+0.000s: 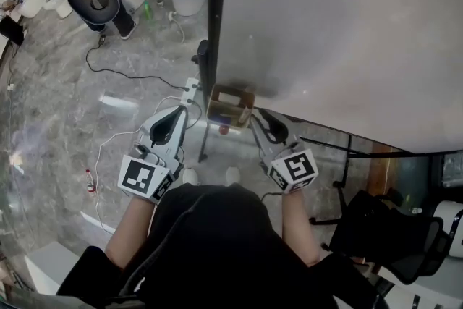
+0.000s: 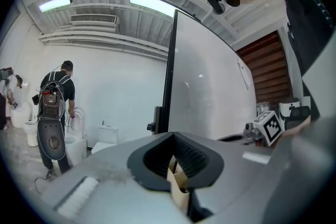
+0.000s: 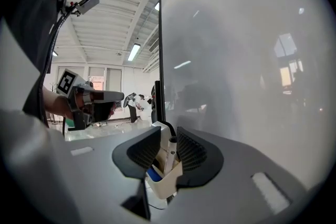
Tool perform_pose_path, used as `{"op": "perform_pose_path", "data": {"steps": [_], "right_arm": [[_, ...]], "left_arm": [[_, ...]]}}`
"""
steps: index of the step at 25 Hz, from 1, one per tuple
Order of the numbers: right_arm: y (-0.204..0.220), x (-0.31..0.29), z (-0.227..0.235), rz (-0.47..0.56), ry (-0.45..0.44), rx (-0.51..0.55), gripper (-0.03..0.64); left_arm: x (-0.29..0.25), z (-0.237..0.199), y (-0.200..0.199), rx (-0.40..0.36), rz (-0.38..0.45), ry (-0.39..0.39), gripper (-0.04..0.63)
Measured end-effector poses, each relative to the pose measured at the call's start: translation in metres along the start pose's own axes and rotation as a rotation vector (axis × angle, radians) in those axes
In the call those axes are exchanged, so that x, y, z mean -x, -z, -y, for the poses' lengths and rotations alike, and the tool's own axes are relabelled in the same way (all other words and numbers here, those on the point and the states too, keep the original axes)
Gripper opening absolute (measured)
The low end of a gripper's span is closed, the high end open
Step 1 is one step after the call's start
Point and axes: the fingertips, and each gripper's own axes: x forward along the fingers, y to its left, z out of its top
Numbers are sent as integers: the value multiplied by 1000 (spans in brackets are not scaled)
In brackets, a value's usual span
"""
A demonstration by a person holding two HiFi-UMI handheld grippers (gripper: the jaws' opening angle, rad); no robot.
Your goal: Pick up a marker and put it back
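marker (image 3: 169,155): stands upright in the cream holder (image 3: 168,187), at the lower edge of the large pale board (image 1: 347,32). the right gripper (image 3: 168,139) straddles the marker with its jaws apart, and the pads do not clamp it. the left gripper (image 2: 173,139) is clenched on a wall of the holder, as far as its own view shows.

procedure, as judged from this position:
- centre the barrel between the right pads before you close. it looks nearer the right-hand pad.
- close on the bare barrel above the holder's rim, not on the rim itself.
- lift straight along the barrel, so the marker does not lever the holder over.
- hold the left grip firm on the holder throughout, since it is the only brace in view.
- on the return, lower the marker fully into the compartment, then release.

limits of view:
- the marker's lower part is hidden inside the holder.
- a blue item (image 3: 154,173) sits beside it, and you cannot tell what it is.
- in the head view the marker cannot be made out.
- how the holder is fixed to the board is not shown.
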Motion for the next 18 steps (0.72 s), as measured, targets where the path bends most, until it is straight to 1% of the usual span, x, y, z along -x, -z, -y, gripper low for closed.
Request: {"op": "perform_pose_path", "data": {"steps": [3, 6, 18], "right_arm": [[12, -9, 3, -37, 4, 9, 148], [20, -19, 3, -68, -15, 10, 169], [30, -34, 0, -114, -61, 24, 170]], "left_arm": [[-1, 0, 1, 0, -3, 8, 5], [-2, -2, 1, 1, -6, 6, 5], [4, -10, -1, -4, -4, -35, 5]]}}
